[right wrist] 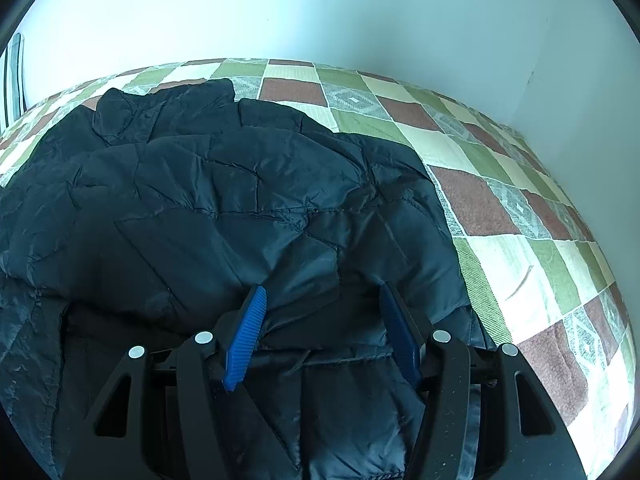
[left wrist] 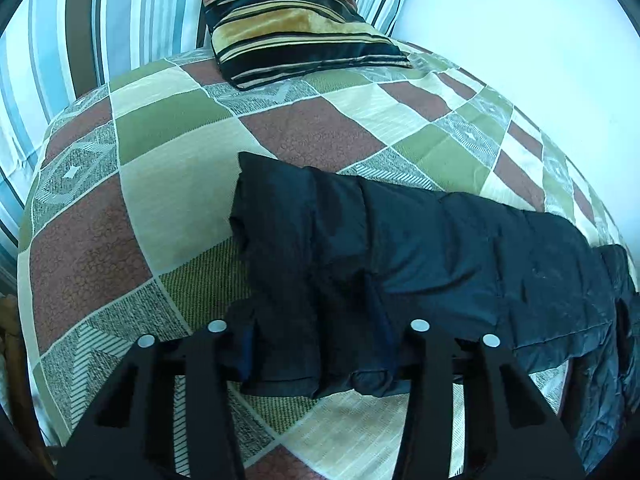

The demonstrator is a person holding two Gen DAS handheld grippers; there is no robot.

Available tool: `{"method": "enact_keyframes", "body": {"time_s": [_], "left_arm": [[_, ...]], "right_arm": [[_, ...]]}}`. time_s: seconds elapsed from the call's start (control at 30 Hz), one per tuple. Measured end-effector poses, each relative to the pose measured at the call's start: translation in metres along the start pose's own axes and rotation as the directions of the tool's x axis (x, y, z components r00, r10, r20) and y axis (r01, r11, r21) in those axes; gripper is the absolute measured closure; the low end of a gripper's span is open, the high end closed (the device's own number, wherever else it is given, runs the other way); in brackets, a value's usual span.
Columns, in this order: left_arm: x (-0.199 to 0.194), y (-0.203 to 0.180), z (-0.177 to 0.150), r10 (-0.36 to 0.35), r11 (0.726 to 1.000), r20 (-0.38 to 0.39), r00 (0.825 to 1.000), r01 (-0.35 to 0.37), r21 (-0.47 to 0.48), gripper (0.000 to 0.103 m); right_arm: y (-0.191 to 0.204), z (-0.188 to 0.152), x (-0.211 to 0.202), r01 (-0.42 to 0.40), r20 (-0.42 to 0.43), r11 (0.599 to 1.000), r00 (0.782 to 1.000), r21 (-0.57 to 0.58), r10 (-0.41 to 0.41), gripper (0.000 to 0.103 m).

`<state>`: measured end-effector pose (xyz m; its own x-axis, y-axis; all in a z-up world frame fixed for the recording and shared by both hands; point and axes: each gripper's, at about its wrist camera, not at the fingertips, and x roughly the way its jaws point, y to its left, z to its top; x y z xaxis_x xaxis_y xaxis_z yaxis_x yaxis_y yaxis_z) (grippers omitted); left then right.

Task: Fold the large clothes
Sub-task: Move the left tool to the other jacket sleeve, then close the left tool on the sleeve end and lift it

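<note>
Black quilted puffer jacket lies partly folded on the patchwork bedspread. Left gripper and right gripper both stand wide, straddling fabric, gripping nothing. Next, probably pinch an edge and fold across.

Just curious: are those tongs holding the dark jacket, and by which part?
Both tongs stand open with jacket fabric between them. Nothing looks clamped.

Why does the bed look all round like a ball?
Left wrist view: the fisheye lens bulges the patchwork bedspread and leaves dark corners. Right wrist view: same bending, the wall glares pale, and the dark jacket loses detail in shadow.
</note>
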<state>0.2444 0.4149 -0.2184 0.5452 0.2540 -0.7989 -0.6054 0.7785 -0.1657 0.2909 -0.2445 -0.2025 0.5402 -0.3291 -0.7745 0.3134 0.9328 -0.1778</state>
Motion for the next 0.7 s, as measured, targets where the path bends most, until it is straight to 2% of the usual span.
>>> {"method": "enact_keyframes", "body": {"time_s": [0.07,0.17,0.37,0.47,0.53,0.57,0.6,0.63,0.7], "left_arm": [[-0.005,0.004,-0.002,0.001,1.0,0.007,1.0,-0.001,-0.005,0.058],[-0.017,0.015,-0.008,0.019,1.0,0.02,1.0,-0.018,-0.022,0.039],[-0.026,0.039,-0.024,-0.047,0.995,-0.034,0.998,0.044,-0.09,0.036],[-0.022,0.034,-0.024,-0.027,0.997,-0.029,0.999,0.025,-0.067,0.036],[-0.016,0.03,-0.019,-0.043,0.997,-0.025,0.999,0.041,-0.07,0.037],[-0.013,0.028,-0.017,-0.05,0.996,-0.028,0.998,0.047,-0.076,0.038],[-0.01,0.026,-0.015,-0.052,0.995,-0.025,0.998,0.05,-0.081,0.051],[-0.007,0.023,-0.014,-0.061,0.995,-0.027,0.998,0.059,-0.081,0.057],[-0.006,0.019,-0.012,-0.058,0.995,-0.023,0.998,0.056,-0.084,0.084]], "right_arm": [[-0.001,-0.001,0.0,-0.004,0.001,1.0,1.0,0.005,0.004,0.044],[0.001,-0.001,0.0,0.002,0.003,1.0,1.0,0.004,-0.002,0.044],[0.001,-0.001,0.0,0.003,0.005,1.0,1.0,0.004,-0.003,0.044],[0.002,-0.001,0.0,0.006,0.007,1.0,1.0,0.002,-0.006,0.044],[0.002,-0.002,0.0,0.006,0.008,1.0,1.0,0.004,-0.006,0.044],[0.002,-0.002,0.0,0.005,0.008,1.0,1.0,0.005,-0.005,0.044],[0.002,-0.002,0.0,0.006,0.008,1.0,1.0,0.005,-0.006,0.044],[0.002,-0.002,0.0,0.006,0.008,1.0,1.0,0.005,-0.006,0.044],[0.002,-0.002,0.0,0.007,0.01,1.0,1.0,0.004,-0.007,0.044]]}}
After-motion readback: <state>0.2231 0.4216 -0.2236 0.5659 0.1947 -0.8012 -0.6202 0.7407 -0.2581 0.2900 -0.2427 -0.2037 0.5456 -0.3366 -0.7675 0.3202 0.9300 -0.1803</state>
